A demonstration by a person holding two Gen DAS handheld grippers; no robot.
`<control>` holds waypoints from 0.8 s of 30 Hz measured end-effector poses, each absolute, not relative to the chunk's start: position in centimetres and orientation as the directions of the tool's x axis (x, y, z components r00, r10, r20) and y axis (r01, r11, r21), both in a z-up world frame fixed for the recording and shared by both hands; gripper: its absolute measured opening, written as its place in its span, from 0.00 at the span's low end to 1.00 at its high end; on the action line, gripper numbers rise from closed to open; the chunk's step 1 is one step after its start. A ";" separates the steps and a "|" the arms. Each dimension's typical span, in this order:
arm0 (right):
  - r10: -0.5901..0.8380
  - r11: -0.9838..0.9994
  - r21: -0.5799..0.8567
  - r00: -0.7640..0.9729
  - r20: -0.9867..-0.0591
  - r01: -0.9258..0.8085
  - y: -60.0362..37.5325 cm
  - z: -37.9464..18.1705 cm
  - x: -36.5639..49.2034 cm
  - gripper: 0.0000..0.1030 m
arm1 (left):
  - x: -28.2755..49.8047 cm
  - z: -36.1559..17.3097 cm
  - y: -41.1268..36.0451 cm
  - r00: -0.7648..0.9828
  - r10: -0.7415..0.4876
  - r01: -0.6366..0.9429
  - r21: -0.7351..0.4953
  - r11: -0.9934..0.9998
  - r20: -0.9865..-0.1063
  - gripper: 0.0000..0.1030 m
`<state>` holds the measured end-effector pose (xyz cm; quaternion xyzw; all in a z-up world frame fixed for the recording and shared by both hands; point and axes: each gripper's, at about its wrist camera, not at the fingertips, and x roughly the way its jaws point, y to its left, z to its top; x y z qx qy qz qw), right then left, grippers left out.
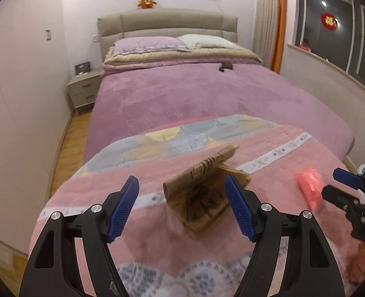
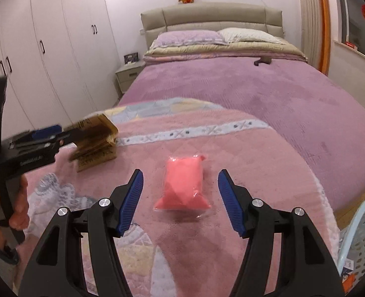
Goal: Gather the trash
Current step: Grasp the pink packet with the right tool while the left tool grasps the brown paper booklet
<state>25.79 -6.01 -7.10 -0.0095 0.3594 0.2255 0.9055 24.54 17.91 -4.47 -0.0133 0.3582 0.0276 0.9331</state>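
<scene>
A crumpled brown paper bag point(image 1: 202, 195) with black print stands on the pink quilt point(image 1: 157, 247) at the foot of the bed. My left gripper point(image 1: 184, 198) is open, its blue pads on either side of the bag, not touching it. A pink plastic packet point(image 2: 183, 188) lies flat on the quilt. My right gripper point(image 2: 180, 198) is open and frames the packet. The packet also shows blurred in the left wrist view point(image 1: 309, 185), with the right gripper point(image 1: 340, 185) beside it. The left gripper point(image 2: 46, 133) and paper bag point(image 2: 95, 143) show in the right wrist view.
A light blue perforated plastic basket point(image 2: 363, 242) stands on the floor by the bed's right corner. The purple bedspread point(image 1: 194, 94) runs to the pillows and headboard, with a small dark object point(image 1: 225, 66) on it. White wardrobes point(image 2: 46, 49) and a nightstand point(image 1: 83, 89) are on the left.
</scene>
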 end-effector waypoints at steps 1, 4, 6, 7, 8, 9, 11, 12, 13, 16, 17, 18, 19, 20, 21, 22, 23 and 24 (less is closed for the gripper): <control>0.394 0.900 0.135 0.637 -0.663 -0.416 -5.8 -7.2 26.0 0.58 | 24.8 -4.6 18.1 0.742 0.038 -0.058 -0.008 0.998 -0.669 0.68; 0.385 0.899 0.118 0.633 -0.672 -0.422 -5.6 -7.6 25.8 0.58 | 25.4 -5.1 18.4 0.743 0.003 -0.034 -0.034 0.999 -0.669 0.68; 0.368 0.902 0.099 0.626 -0.688 -0.421 -5.2 -7.9 25.9 0.58 | 25.5 -5.4 18.1 0.744 -0.013 -0.017 -0.039 0.999 -0.668 0.65; 0.361 0.903 0.091 0.626 -0.692 -0.420 -5.1 -7.9 26.0 0.58 | 25.6 -5.6 18.0 0.744 -0.022 -0.008 -0.042 0.999 -0.668 0.63; 0.358 0.903 0.086 0.624 -0.695 -0.421 -4.9 -8.0 26.1 0.58 | 25.7 -5.8 17.8 0.741 -0.029 -0.001 -0.045 0.999 -0.671 0.55; 0.354 0.902 0.082 0.620 -0.700 -0.423 -4.8 -8.1 26.2 0.58 | 25.9 -6.1 17.7 0.735 -0.033 0.002 -0.046 0.999 -0.677 0.49; 0.341 0.907 0.076 0.614 -0.712 -0.415 -4.7 -8.2 26.5 0.57 | 26.6 -6.8 17.5 0.716 -0.017 -0.003 -0.027 1.000 -0.698 0.40; 0.338 0.908 0.076 0.610 -0.717 -0.413 -4.6 -8.3 26.7 0.57 | 26.6 -6.8 17.4 0.716 -0.015 -0.002 -0.024 1.000 -0.698 0.35; 0.335 0.909 0.077 0.607 -0.721 -0.410 -4.5 -8.5 26.9 0.56 | 26.5 -6.7 17.4 0.720 -0.019 0.002 -0.026 1.000 -0.693 0.32; 0.335 0.909 0.088 0.590 -0.735 -0.407 -4.5 -8.8 27.3 0.42 | 26.1 -6.6 17.4 0.722 -0.038 0.013 -0.042 0.999 -0.690 0.15; 0.338 0.908 0.090 0.586 -0.736 -0.410 -4.5 -8.8 27.4 0.41 | 25.9 -6.6 17.2 0.722 -0.042 0.018 -0.042 0.999 -0.691 0.09; 0.339 0.907 0.090 0.586 -0.736 -0.411 -4.5 -8.8 27.4 0.40 | 25.6 -6.5 17.0 0.723 -0.040 0.021 -0.035 0.999 -0.690 0.07; 0.341 0.906 0.091 0.586 -0.735 -0.413 -4.5 -8.8 27.4 0.38 | 25.4 -6.4 16.8 0.725 -0.038 0.022 -0.032 0.999 -0.688 0.04; 0.344 0.905 0.092 0.586 -0.734 -0.416 -4.6 -8.8 27.4 0.38 | 25.0 -6.3 16.6 0.728 -0.034 0.021 -0.028 0.999 -0.685 0.03; 0.349 0.903 0.095 0.586 -0.731 -0.419 -4.7 -8.7 27.3 0.37 | 24.6 -6.1 16.4 0.731 -0.028 0.015 -0.025 1.000 -0.682 0.03; 0.356 0.901 0.100 0.589 -0.725 -0.422 -4.8 -8.6 27.2 0.36 | 24.3 -6.0 16.3 0.733 -0.026 0.011 -0.026 1.000 -0.680 0.02; 0.369 0.898 0.109 0.596 -0.713 -0.426 -5.0 -8.4 26.9 0.36 | 23.8 -5.8 16.0 0.737 -0.028 0.008 -0.033 0.999 -0.675 0.02; 0.388 0.893 0.119 0.607 -0.693 -0.435 -5.3 -8.1 26.6 0.36 | 23.4 -5.7 15.9 0.740 -0.032 0.008 -0.038 0.999 -0.671 0.02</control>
